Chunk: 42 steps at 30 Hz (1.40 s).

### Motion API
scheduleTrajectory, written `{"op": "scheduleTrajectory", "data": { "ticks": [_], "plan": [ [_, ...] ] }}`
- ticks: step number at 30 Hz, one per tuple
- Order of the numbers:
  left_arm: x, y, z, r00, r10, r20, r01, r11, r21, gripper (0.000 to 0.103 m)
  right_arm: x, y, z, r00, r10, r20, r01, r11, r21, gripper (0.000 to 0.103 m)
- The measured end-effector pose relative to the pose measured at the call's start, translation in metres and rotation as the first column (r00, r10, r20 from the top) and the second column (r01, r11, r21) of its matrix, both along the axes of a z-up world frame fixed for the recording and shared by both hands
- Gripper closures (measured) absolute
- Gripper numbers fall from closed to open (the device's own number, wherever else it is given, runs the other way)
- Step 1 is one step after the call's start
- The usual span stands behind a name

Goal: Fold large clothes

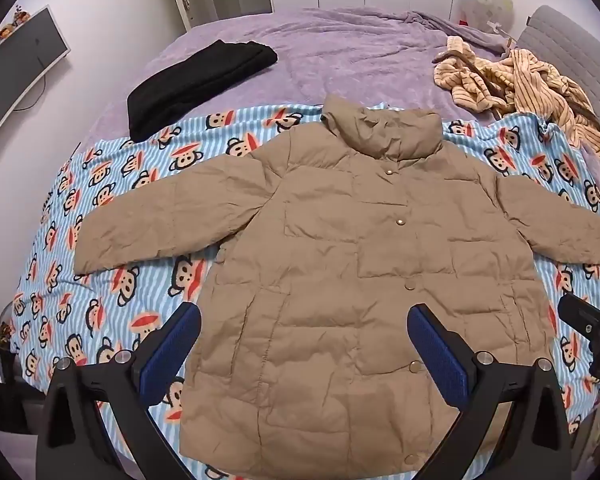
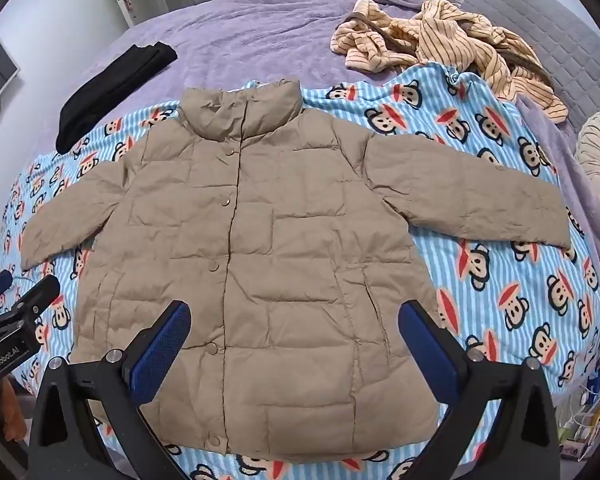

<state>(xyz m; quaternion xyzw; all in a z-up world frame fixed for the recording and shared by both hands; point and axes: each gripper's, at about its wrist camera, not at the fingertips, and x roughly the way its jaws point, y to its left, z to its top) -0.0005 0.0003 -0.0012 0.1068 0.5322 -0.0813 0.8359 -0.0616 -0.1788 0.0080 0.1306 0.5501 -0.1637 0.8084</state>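
A tan puffer jacket (image 1: 340, 264) lies flat, front up and buttoned, with both sleeves spread, on a blue striped monkey-print blanket (image 1: 112, 292). It also shows in the right wrist view (image 2: 260, 264). My left gripper (image 1: 304, 320) is open and empty, hovering above the jacket's lower left part. My right gripper (image 2: 294, 316) is open and empty, hovering above the jacket's lower right part. The right gripper's tip shows in the left wrist view (image 1: 592, 316). The left gripper's tip shows in the right wrist view (image 2: 16, 300).
The blanket (image 2: 500, 272) lies on a purple bedspread (image 1: 340, 52). A folded black garment (image 1: 196, 84) lies at the back left. A crumpled striped beige garment (image 1: 520, 84) lies at the back right. A monitor (image 1: 16, 72) stands left of the bed, and a grey headboard (image 2: 540, 32) is at right.
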Motion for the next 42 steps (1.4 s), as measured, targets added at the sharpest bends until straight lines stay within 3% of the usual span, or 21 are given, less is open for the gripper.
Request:
{"op": "scheduleTrajectory", "data": {
  "ticks": [4, 15, 42],
  "plan": [
    [-0.005, -0.003, 0.007, 1.000, 0.020, 0.009, -0.020, 1.000, -0.018, 0.000, -0.020, -0.009, -0.006, 1.000, -0.001, 0.010, 0.001, 1.000, -0.007, 0.000],
    [-0.006, -0.024, 0.013, 0.999, 0.042, -0.001, -0.042, 0.999, -0.029, 0.000, 0.014, -0.010, 0.011, 0.999, 0.027, 0.018, -0.028, 0.999, 0.027, 0.000],
    [-0.003, -0.031, 0.008, 0.999, 0.042, -0.013, -0.042, 0.999, -0.027, 0.000, 0.010, -0.018, 0.001, 0.999, 0.027, 0.020, -0.028, 0.999, 0.036, 0.000]
  ]
}}
